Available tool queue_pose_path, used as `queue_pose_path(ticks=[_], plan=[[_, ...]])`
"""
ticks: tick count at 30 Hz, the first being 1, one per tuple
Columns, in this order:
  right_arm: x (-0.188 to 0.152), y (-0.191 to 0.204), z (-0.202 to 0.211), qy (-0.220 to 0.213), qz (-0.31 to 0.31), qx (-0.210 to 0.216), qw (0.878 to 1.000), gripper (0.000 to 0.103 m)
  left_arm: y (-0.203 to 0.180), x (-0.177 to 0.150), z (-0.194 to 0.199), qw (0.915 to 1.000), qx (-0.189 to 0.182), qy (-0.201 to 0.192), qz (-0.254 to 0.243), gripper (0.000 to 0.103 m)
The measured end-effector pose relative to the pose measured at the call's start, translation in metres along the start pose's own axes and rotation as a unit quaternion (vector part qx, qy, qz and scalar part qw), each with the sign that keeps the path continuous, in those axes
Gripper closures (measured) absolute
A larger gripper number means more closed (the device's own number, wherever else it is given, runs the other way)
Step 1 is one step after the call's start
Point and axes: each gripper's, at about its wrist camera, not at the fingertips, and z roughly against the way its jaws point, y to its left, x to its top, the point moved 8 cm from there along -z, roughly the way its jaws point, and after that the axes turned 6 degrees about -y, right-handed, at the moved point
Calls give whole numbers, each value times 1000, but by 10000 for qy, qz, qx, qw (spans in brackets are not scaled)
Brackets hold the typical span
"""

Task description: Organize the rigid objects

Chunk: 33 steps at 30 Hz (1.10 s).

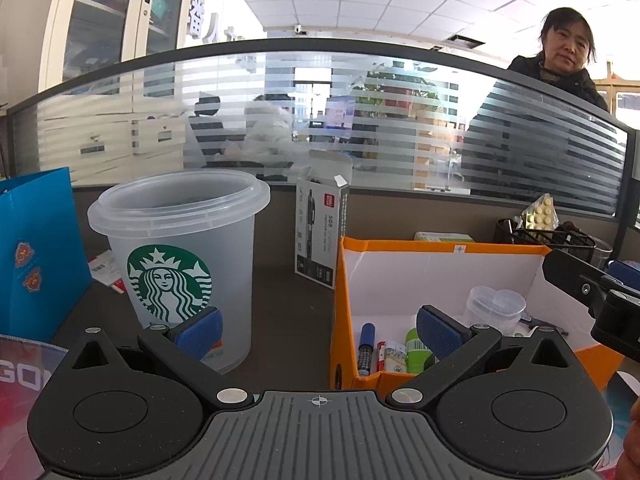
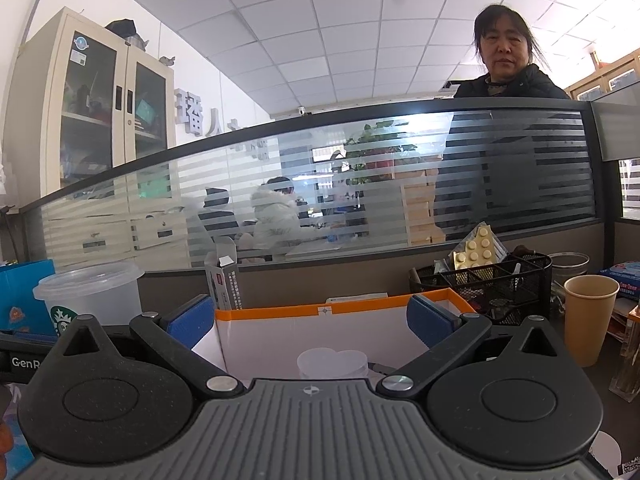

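An orange-edged box [image 1: 340,304] with a white inside stands on the dark desk. It holds a blue pen [image 1: 366,346], a green tube [image 1: 414,346], a small red-and-white pack [image 1: 390,356] and clear plastic cups [image 1: 496,308]. My left gripper [image 1: 318,332] is open, with nothing between its blue pads; its left pad sits in front of a frosted Starbucks cup [image 1: 176,256], its right pad over the box. My right gripper [image 2: 310,320] is open and empty, level with the box's [image 2: 332,310] rim, above the clear cups [image 2: 332,362]. The right gripper's body [image 1: 600,292] shows at the left view's right edge.
A grey product carton [image 1: 320,232] stands behind the box. A blue paper bag [image 1: 36,248] is at far left. A black mesh organiser [image 2: 488,284] with a pill blister [image 2: 478,254] and a tan paper cup [image 2: 588,316] stand on the right. A person [image 2: 504,72] watches over the glass partition [image 2: 320,184].
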Motion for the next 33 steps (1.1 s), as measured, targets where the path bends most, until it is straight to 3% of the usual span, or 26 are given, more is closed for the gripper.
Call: queue_pose_path(ticks=[21, 25, 29, 33], plan=[[-4, -1, -3, 78, 99, 37, 9999, 0, -4, -3, -3, 9999, -124, 42, -2, 0], [-3, 0, -3, 57, 88, 82, 9999, 0, -3, -6, -5, 9993, -303, 178, 158, 0], [1, 4, 1, -94, 73, 232, 9997, 0, -2, -11, -5, 9950, -783, 255, 572, 0], [4, 7, 4, -200, 148, 241, 9994, 0, 7, -13, 0, 9918, -782, -56, 1013, 0]])
